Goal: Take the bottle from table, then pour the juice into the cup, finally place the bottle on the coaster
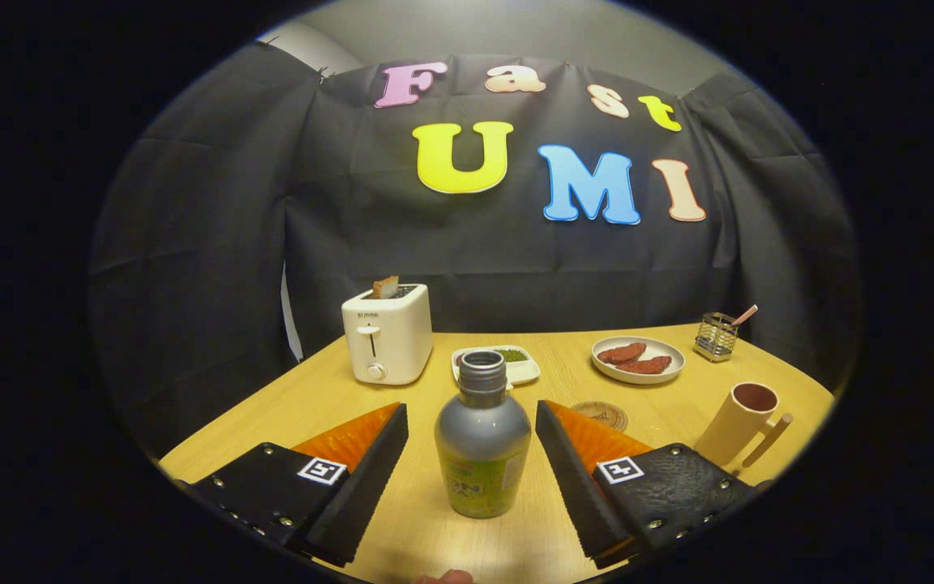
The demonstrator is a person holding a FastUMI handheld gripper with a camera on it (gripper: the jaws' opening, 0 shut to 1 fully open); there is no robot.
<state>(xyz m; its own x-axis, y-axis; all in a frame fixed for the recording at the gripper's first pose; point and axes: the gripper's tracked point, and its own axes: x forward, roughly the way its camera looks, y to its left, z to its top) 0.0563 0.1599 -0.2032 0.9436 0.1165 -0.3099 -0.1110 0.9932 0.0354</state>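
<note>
Gripper (471,422) spread wide around the bottle (482,446).
The uncapped bottle stands upright on the table (313,397), between the fingers, touching neither; coaster (601,414) just behind-right of it, cup (739,422) farther right.

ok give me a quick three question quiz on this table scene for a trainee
1. True or false: the gripper is shut on the bottle.
2. What lies just beyond the bottle, toward the plate? A) coaster B) spoon C) lid
3. What sticks up from the toaster?

Key: 1. False; its fingers stand apart either side of the uncapped bottle. 2. A. 3. A slice of toast.
</note>
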